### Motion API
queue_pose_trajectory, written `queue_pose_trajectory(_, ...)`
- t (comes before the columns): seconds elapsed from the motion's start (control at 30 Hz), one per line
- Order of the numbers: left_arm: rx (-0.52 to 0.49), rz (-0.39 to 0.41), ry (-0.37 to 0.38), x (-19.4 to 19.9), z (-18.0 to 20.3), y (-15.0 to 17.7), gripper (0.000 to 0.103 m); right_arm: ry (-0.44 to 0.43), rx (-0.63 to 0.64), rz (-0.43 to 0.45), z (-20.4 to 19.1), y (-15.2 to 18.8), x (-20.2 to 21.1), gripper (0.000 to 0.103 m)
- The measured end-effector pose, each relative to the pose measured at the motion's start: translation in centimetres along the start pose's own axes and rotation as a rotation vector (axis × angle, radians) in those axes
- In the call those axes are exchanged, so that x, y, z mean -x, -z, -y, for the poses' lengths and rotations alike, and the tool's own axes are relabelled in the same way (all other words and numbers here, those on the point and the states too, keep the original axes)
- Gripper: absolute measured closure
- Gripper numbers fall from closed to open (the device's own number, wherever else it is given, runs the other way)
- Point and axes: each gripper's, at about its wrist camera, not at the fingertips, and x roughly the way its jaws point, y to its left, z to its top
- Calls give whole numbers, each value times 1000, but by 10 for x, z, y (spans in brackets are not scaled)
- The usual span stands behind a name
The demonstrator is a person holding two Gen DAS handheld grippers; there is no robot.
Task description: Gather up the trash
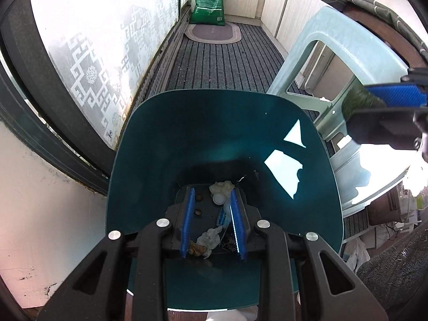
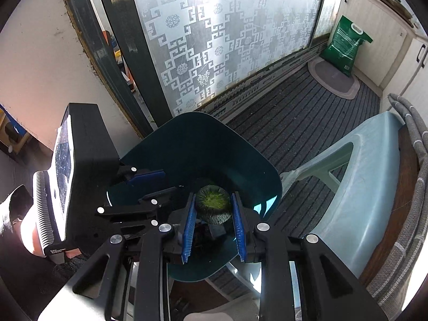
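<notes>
A dark teal bin (image 1: 149,160) stands on the floor below both grippers. At its bottom lie crumpled tissue (image 1: 210,236), a white cap (image 1: 218,199), two brown nuts and wrappers. My left gripper (image 1: 212,224) hangs over the bin's mouth with its blue pads apart and nothing pressed between them. In the right wrist view, my right gripper (image 2: 213,224) is shut on a dark round lump with a mossy green top (image 2: 213,206), over the bin (image 2: 187,144). The left wrist view shows that gripper (image 1: 374,109) and the lump (image 1: 358,101) at the upper right.
A pale plastic stool (image 1: 347,53) stands right of the bin. A frosted patterned glass door (image 1: 93,53) runs along the left. At the far end of the striped floor mat (image 1: 227,64) lean a green sack (image 1: 210,2) and an oval rug (image 1: 214,33).
</notes>
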Motion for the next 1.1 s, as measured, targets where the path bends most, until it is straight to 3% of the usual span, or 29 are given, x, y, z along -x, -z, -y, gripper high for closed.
queue_pose_trajectory(0.4,-5,149,-37,44,-7,-10,84,20,-4,-54,-11,18,-34,77)
queue_pose_trajectory(0.87,-22,269,-16,90,-7,-14,89,11,-46,-120,-21,33,-72,76)
queue_pose_trajectory(0.9,-27,278,-14,94,-6,-16,89,12,-48,-124,-21,34,-74,75)
queue_pose_trajectory(0.97,-30,296,-10,102,-6,-18,89,4,-66,-111,-20,37,-75,62)
queue_pose_trajectory(1.1,-25,337,5,111,-12,-17,87,-10,-89,-48,-22,41,-63,60)
